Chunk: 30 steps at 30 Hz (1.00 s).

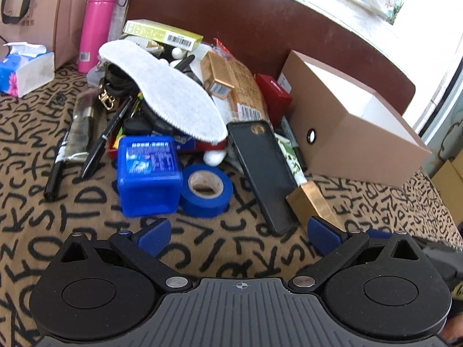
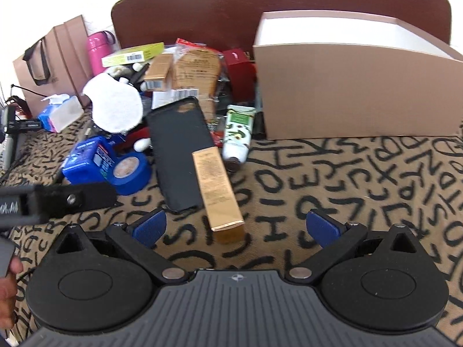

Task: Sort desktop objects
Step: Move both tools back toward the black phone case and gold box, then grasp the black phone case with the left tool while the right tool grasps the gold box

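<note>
Clutter is heaped ahead of both grippers, with the empty cardboard box [image 2: 356, 89] set ahead and to the right, evidently as the receptacle for sorting. Right gripper [image 2: 236, 228] is held with fingers wide apart and nothing between them, the gold carton [image 2: 217, 185] lying just ahead, judged the likeliest pick. Left gripper [image 1: 239, 232] is likewise spread and empty, short of the blue tape roll [image 1: 206, 190] and black phone case [image 1: 264, 173].

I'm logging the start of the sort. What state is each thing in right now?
left tongs: open, empty
right tongs: open, empty
cardboard box: lid off, upright
blue tape roll: lying flat
gold box: lying across the phone case
phone case: lying flat
pink bottle: upright, capped
</note>
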### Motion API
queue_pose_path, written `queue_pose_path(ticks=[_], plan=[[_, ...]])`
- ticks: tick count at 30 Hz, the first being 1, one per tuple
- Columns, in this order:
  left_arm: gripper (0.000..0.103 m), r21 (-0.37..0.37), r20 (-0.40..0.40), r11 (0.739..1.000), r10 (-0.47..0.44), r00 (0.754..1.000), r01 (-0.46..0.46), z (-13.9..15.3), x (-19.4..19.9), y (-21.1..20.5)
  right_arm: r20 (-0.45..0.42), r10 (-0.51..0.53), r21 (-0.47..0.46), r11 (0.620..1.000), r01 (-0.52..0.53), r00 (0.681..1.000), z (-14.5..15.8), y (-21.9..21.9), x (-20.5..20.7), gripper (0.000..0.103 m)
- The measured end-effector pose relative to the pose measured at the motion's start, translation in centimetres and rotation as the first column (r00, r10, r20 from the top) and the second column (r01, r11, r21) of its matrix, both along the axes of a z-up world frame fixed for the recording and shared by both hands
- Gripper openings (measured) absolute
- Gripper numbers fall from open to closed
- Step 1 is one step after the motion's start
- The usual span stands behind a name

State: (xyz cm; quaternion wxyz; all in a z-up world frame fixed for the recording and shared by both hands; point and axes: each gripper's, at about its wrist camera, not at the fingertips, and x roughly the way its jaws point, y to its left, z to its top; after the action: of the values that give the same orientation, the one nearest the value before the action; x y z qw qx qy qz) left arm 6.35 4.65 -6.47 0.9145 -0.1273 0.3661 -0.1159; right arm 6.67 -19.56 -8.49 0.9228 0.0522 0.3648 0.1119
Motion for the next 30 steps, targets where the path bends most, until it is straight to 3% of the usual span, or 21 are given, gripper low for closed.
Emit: queue_pose_path(ticks=[6, 15, 25, 28, 30], plan=[[0.101, -0.005, 0.007, 0.999, -0.035, 0.999, 0.035, 0.1, 0.9, -0.4, 0.02, 0.028, 0.021, 0.999, -0.028, 0.999, -0.1, 0.4, 0.2, 0.097], [0.08, -0.045, -0.057, 0.996, -0.083, 0.995, 0.081, -0.9, 4.1, -2.6, 0.043, 0.06, -0.056, 0.997, -0.058, 0.997, -0.4, 1.2, 0.2, 0.075], [0.046, -0.093, -0.114, 0.996, -0.006, 0.993, -0.005, -2.6, 6.8, -2.8, 0.042, 0.077, -0.06, 0.995, -0.074, 0.996, -0.7, 1.3, 0.6, 0.053], [0.046, -0.113, -0.121, 0.993, 0.018, 0.993, -0.032, -2.6, 7.4, -2.8, 0.039, 0.075, -0.062, 0.995, -0.073, 0.996, -0.7, 1.5, 0.9, 0.045], [0.046, -0.122, -0.12, 0.992, 0.022, 0.992, -0.037, -2.7, 7.7, -3.0, 0.038, 0.081, -0.061, 0.995, -0.079, 0.996, -0.7, 1.6, 1.1, 0.035]])
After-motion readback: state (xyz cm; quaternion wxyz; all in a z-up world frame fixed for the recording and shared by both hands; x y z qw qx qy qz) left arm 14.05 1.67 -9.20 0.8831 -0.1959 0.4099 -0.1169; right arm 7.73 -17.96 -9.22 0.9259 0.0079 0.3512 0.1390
